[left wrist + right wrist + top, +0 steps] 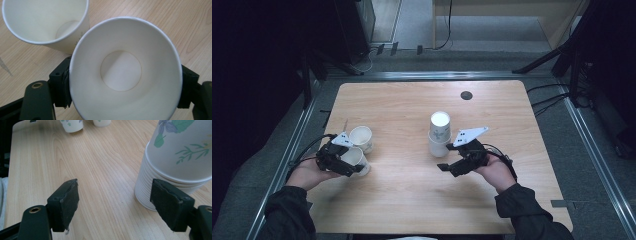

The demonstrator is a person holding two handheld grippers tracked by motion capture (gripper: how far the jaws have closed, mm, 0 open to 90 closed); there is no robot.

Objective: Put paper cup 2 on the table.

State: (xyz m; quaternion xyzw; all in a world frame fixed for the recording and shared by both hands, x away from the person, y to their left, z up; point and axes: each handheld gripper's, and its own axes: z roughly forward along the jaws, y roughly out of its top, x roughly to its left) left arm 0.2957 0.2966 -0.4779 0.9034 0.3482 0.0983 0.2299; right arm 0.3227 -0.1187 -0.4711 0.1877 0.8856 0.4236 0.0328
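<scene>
A tall stack of white paper cups with a flower print (439, 131) (175, 165) stands mid-table. My right gripper (446, 158) (117, 205) is open just right of and below it, and the stack's base lies beyond its right pad (170, 206), not between the jaws. At the left, my left gripper (351, 163) (125, 87) is shut on a single paper cup (355, 159) (125, 72), squeezing its wall from both sides, with the mouth facing the camera. A second loose cup (361, 137) (45, 22) stands upright right behind the held one.
The wooden table (412, 200) has a dark round hole (466, 95) near its far edge. Metal floor rails (592, 150) run along both sides. In the right gripper view, the two left-side cups (72, 125) show far off across bare wood.
</scene>
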